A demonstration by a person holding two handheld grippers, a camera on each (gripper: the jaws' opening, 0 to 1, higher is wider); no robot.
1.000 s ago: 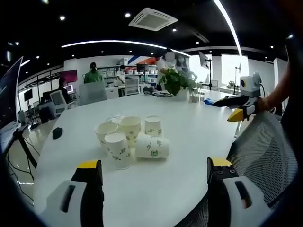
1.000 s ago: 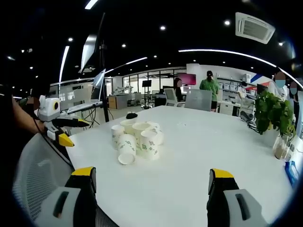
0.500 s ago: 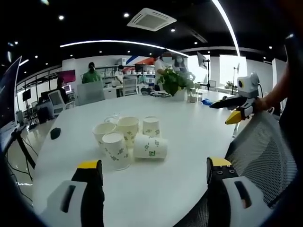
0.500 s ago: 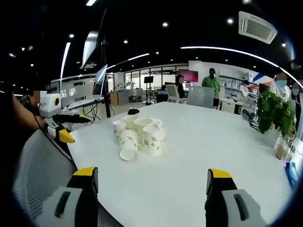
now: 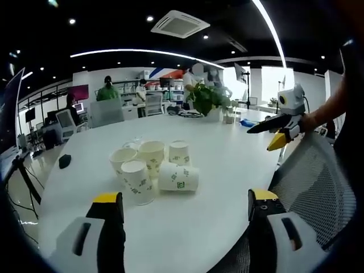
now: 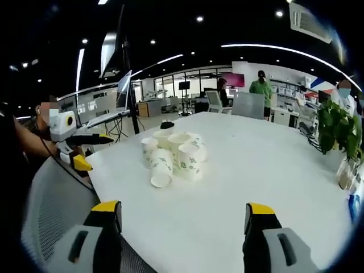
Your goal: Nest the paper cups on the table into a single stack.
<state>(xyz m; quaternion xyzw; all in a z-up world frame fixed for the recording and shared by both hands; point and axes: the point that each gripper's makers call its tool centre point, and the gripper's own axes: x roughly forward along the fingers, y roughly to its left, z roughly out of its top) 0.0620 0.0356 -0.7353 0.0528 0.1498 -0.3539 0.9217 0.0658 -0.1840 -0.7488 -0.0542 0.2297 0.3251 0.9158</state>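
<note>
Several white paper cups with green print (image 5: 152,165) cluster on the white table (image 5: 216,153). Most stand upright with mouths up, and one cup (image 5: 178,178) lies on its side at the cluster's near right. My left gripper (image 5: 185,199) is open, short of the cups, with nothing between its fingers. In the right gripper view the same cluster (image 6: 177,155) sits mid-table, with the lying cup (image 6: 161,170) at its front. My right gripper (image 6: 183,209) is open too, well back from them. Each gripper also appears off to the side in the other's view, the right gripper (image 5: 273,132) and the left gripper (image 6: 82,149).
A grey mesh chair back (image 5: 310,182) stands at the table's near edge, and also appears as the chair back (image 6: 51,210). A potted plant (image 5: 207,98) and a glass sit at the far side. A small black object (image 5: 64,161) lies left of the cups. People stand in the background.
Both views have shifted slightly with the hands, and the right gripper view now sits a little nearer the cups. The cups have not moved. Both grippers stay open.
</note>
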